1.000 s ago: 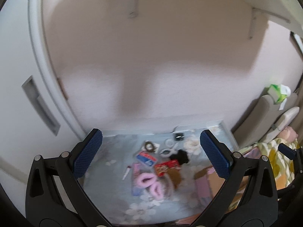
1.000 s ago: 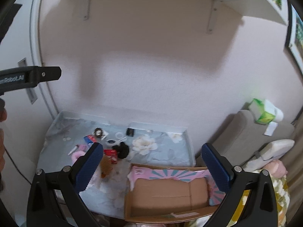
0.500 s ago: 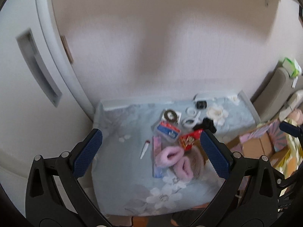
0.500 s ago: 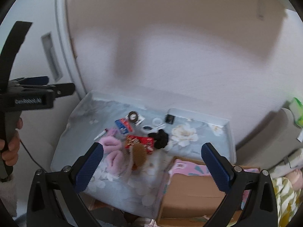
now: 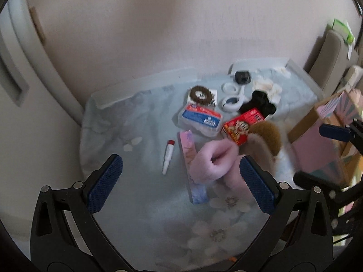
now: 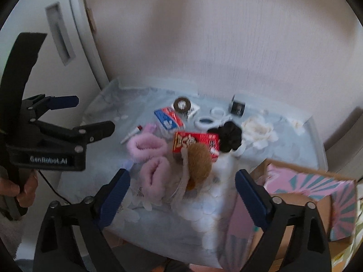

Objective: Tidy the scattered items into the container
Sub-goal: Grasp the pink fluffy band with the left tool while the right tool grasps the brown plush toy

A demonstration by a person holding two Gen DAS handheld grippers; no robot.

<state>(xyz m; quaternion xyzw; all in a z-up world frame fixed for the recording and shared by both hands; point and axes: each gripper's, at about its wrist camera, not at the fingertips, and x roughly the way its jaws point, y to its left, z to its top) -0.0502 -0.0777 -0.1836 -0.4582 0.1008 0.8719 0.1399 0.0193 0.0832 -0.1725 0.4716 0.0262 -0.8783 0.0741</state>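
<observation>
Scattered items lie on a table with a pale blue floral cloth [image 5: 127, 145]: pink fluffy earmuffs [image 5: 215, 158] [image 6: 147, 149], a brown furry piece [image 6: 199, 161], a red snack box [image 5: 242, 124] [image 6: 195, 142], a blue-white packet [image 5: 199, 117], a small white tube [image 5: 168, 156], a black scrunchie [image 6: 229, 133] and white rings [image 5: 230, 88]. The cardboard box [image 6: 301, 201] stands at the table's right. My left gripper [image 5: 180, 183] is open above the earmuffs and tube. My right gripper [image 6: 182, 197] is open above the brown piece.
A white door with a recessed handle [image 6: 60, 34] is at the left, a pale wall behind the table. A grey chair [image 5: 333, 52] with a green pack stands at the right. A thin purple box [image 5: 192, 170] lies under the earmuffs.
Both grippers have come down and forward toward the table, so the items look larger. Both stay open and empty.
</observation>
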